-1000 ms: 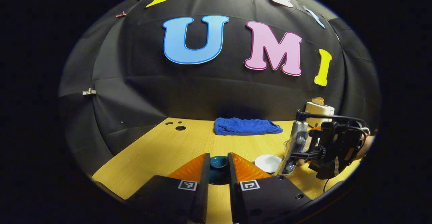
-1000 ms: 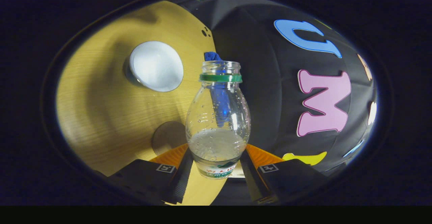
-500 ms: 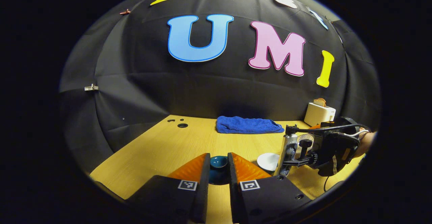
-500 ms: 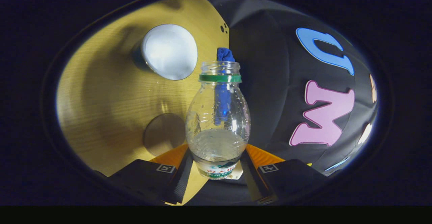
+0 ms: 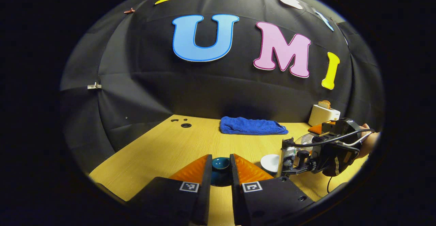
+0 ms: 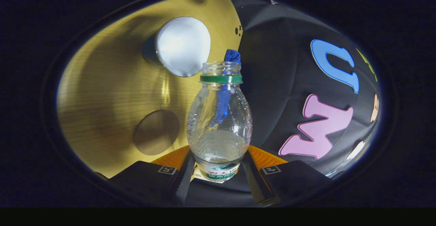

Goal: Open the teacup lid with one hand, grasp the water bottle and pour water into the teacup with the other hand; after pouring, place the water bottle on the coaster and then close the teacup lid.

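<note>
While a blue towel (image 5: 252, 126) lies on it, the wooden table (image 5: 163, 151) meets black cloth.

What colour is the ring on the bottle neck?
Green ring on the bottle; clearest in the right gripper view.

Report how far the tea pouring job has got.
Done: the dark teal teacup lid is off, pinched in the left claw. In hand: the right claw holds the clear plastic water bottle, uncapped and tipped beside the white teacup; no stream visible. Left: any remaining pouring, bottle onto the round brown coaster, lid back on.
</note>
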Motion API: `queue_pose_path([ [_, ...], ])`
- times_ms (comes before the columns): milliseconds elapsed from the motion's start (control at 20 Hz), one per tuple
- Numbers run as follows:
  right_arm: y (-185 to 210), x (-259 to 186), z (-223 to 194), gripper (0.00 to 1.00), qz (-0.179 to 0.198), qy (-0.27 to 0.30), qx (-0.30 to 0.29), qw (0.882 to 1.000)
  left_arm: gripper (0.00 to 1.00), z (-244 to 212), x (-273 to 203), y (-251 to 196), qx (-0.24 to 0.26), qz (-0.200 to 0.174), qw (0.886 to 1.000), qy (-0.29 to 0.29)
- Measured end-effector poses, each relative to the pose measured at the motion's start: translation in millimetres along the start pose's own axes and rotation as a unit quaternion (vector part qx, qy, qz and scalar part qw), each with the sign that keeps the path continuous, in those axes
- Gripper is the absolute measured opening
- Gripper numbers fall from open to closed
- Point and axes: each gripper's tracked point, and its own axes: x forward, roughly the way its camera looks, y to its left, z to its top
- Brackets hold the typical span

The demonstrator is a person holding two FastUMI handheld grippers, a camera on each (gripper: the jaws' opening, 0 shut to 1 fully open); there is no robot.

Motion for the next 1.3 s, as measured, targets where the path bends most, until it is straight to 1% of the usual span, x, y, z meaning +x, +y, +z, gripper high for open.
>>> queue_pose_path([
  [150,-4,0,-1,0.75,-0.013,-0.001,-0.020,1.000,0.31,-1,0,-1,-0.002,0.000,1.000,0.000],
  [600,-12,3,-3,0.75,-0.036,-0.009,-0.058,0.998,0.31,0,-2,-2,-0.004,-0.003,1.000,0.000],
  [1000,-18,5,1,0.74,-0.078,-0.020,-0.098,0.992,0.31,0,-5,-4,-0.010,-0.006,1.000,-0.004],
  [1250,-22,2,4,0.74,-0.096,-0.026,-0.118,0.988,0.31,-1,-7,-3,-0.009,-0.004,1.000,-0.005],
  [1300,-22,2,6,0.71,-0.102,-0.030,-0.123,0.987,0.31,-1,-10,-1,-0.007,-0.002,1.000,-0.006],
])
